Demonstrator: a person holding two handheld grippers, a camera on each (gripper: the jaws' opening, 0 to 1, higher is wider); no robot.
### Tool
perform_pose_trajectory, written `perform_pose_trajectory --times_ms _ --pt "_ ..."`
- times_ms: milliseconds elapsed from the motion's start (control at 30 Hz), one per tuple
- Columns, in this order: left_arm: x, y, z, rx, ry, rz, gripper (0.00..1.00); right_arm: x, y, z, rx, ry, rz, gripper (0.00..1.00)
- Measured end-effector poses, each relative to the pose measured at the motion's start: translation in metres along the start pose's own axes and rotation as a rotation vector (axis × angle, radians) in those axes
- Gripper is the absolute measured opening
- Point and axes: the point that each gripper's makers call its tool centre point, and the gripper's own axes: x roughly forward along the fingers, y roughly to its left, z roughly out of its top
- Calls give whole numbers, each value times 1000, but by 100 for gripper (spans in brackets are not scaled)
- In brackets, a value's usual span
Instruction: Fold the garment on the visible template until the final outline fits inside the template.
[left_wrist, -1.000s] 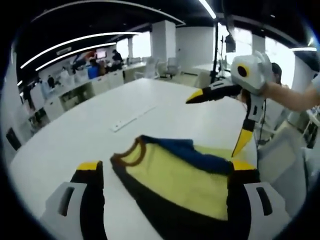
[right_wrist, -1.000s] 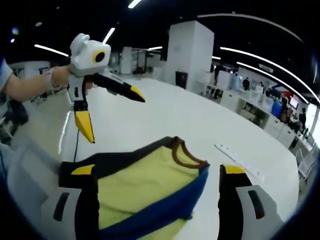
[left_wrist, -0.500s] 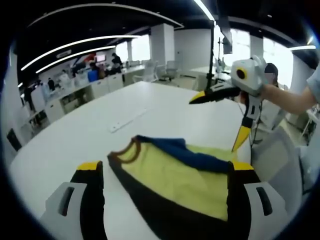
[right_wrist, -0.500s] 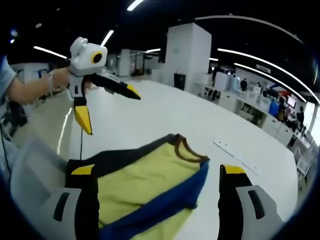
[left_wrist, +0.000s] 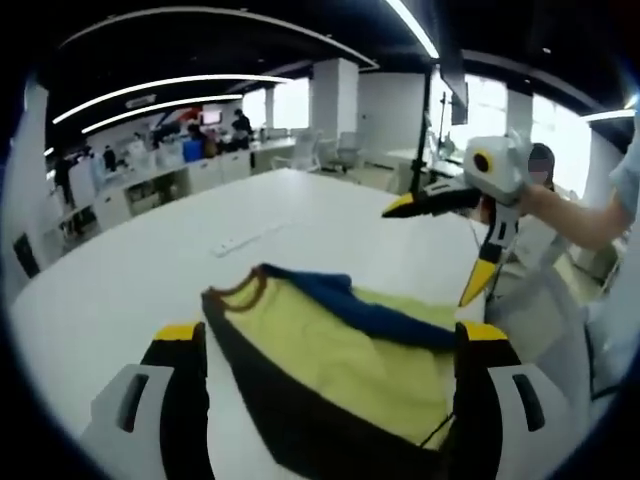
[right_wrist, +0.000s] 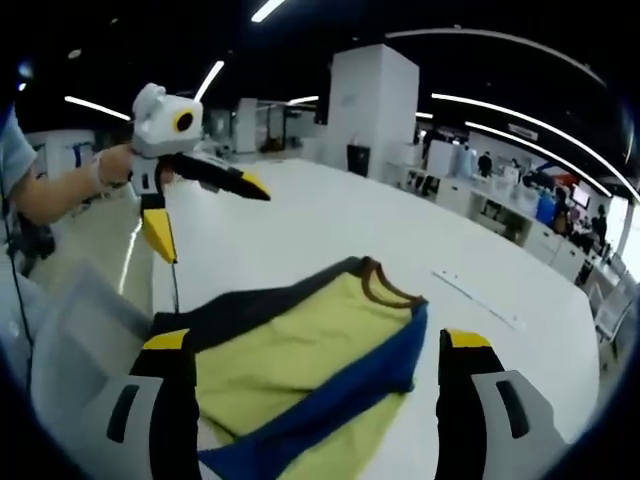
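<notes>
With both my left gripper (right_wrist: 200, 215) and right gripper (left_wrist: 445, 245) held apart and empty above the white table (left_wrist: 120, 270), the folded garment (left_wrist: 340, 350) lies lower centre, so I'd judge its outline before regrasping.

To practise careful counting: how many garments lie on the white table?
1: a yellow garment with blue and dark trim, lying folded on the white table near its edge, ahead of both grippers.

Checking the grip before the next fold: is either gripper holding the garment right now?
No: in the right gripper view the garment lies on the table, and both the left gripper and right gripper are open.
</notes>
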Motion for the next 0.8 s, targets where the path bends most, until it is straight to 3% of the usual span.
perform_pose_trajectory --times_ms 233,500,800 --pt "-11 -9 2 -3 -22 14 100 -7 13 3 -2 -11 0 100" --pt "-25 -22 3 23 -24 25 100 -18 22 -7 10 3 -3 100" --pt "-35 -34 -9 18 -4 34 100 -30 30 -16 32 15 -17 100"
